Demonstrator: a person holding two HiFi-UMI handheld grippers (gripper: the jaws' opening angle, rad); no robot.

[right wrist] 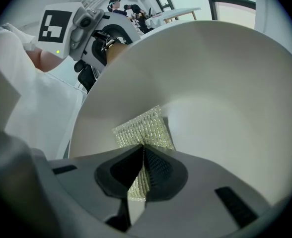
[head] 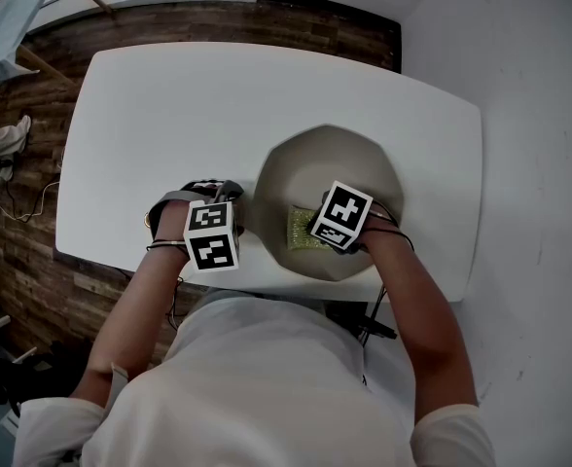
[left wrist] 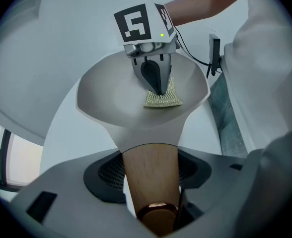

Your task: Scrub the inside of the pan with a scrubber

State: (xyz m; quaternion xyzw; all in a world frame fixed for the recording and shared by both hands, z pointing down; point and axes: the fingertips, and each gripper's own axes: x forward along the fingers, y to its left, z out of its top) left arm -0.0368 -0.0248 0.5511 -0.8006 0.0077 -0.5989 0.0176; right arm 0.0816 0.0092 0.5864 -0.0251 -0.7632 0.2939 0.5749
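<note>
Left tool [left wrist: 151, 180] gripped a tapered wooden handle [left wrist: 151, 155], hidden from the head view; right tool [right wrist: 142, 170] pinched a glittery mesh scrubber [right wrist: 141, 128] against the smooth grey pan [right wrist: 220, 83] just ahead.

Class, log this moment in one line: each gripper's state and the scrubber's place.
left gripper: shut on pan handle | right gripper: shut on scrubber | scrubber: inside pan
</note>
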